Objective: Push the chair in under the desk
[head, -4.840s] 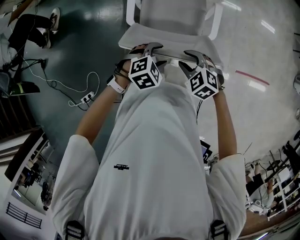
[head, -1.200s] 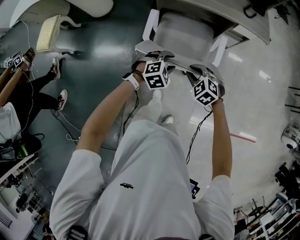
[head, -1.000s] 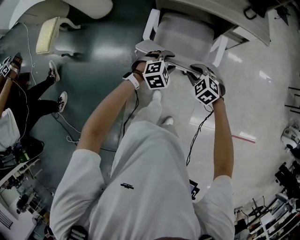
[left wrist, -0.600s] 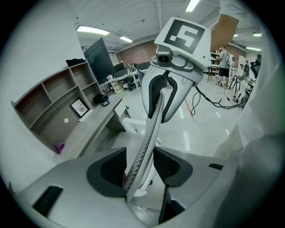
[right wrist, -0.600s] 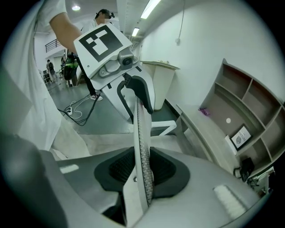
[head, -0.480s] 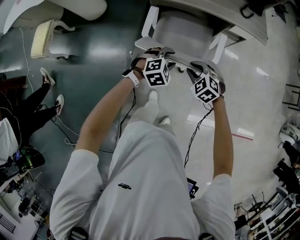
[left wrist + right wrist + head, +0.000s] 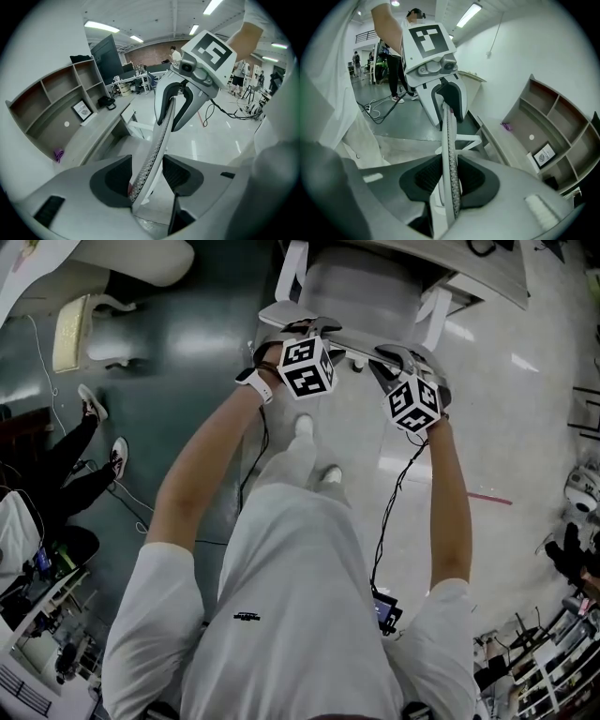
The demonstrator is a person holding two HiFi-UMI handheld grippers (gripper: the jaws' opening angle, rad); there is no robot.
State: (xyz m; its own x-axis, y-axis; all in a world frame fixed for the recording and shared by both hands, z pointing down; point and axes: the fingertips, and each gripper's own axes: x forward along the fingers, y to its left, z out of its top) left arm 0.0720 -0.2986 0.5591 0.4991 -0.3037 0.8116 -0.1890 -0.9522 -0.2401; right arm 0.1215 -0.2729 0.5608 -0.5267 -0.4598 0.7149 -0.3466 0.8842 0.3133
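right gripper (image 7: pixel 450 180) clamping chair backrest (image 7: pixel 449 136) (mesh edge), desk (image 7: pixel 506 145) close ahead

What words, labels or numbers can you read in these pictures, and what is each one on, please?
No text here is legible.
Shirt logo: too small to read.
Framed sign on the shelf: print too small to read.
Marker cubes: black-and-white patterns only, no letters or numbers.
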